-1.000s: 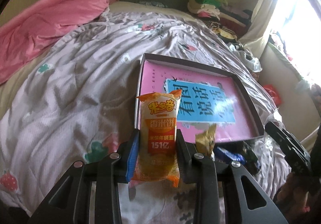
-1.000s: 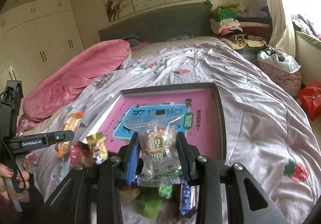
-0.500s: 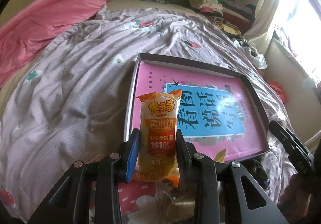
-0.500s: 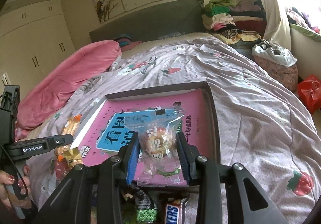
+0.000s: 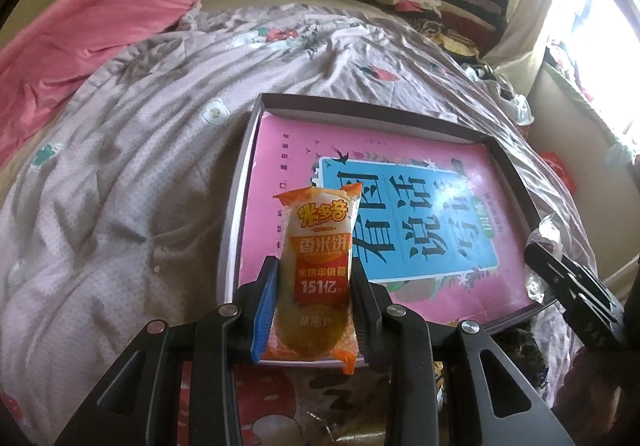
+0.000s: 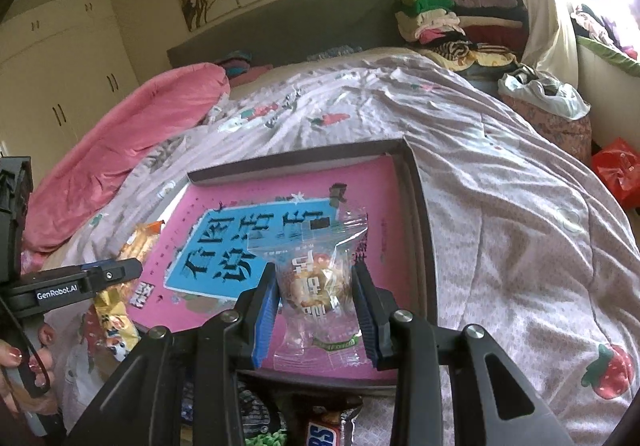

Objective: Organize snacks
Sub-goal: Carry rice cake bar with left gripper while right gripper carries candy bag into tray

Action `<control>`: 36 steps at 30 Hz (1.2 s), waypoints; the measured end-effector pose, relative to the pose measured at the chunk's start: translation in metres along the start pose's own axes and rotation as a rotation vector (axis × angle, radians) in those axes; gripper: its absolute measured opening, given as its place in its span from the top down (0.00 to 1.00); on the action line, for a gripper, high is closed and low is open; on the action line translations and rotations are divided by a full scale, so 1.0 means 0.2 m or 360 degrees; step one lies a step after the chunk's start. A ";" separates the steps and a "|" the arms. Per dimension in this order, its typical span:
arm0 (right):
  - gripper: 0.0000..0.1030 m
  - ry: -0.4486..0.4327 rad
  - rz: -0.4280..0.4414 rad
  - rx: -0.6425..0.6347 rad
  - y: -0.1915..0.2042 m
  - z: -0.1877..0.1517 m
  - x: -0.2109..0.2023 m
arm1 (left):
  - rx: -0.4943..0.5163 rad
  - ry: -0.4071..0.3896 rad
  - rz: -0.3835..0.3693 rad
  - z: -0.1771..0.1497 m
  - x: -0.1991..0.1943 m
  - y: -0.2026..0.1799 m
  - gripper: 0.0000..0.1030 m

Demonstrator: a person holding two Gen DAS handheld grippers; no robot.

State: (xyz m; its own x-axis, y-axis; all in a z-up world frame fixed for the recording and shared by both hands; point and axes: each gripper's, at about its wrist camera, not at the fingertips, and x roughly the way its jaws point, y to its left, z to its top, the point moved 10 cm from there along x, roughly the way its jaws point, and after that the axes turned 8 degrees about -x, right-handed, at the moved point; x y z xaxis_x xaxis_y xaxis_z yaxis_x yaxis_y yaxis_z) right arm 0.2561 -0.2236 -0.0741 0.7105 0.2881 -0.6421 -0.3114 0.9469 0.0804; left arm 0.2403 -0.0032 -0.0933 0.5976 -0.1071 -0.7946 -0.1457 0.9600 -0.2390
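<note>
Claws grip snack packets above box

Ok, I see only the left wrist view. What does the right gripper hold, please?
Observer: The right gripper is shut on a clear packet of pale snacks.
Operator: Is it over the box?
Observer: It seems so; it hangs before the box, over the near part of the pink book.
Operator: Any snacks outside the box?
Observer: Yes, a Snickers bar lies on the bed, just before the box's near rim.
</note>
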 end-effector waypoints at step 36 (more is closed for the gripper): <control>0.59 0.0033 0.0005 0.0062 -0.04 -0.03 0.00 | -0.0048 -0.0036 -0.0084 0.01 -0.03 -0.02 0.58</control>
State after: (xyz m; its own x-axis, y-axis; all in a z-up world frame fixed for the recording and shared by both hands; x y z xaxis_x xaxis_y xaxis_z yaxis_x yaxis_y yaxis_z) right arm 0.2551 -0.2311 -0.0802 0.6963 0.2886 -0.6572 -0.2885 0.9509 0.1119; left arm 0.2393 -0.0050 -0.0868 0.6227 -0.1513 -0.7677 -0.1368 0.9450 -0.2972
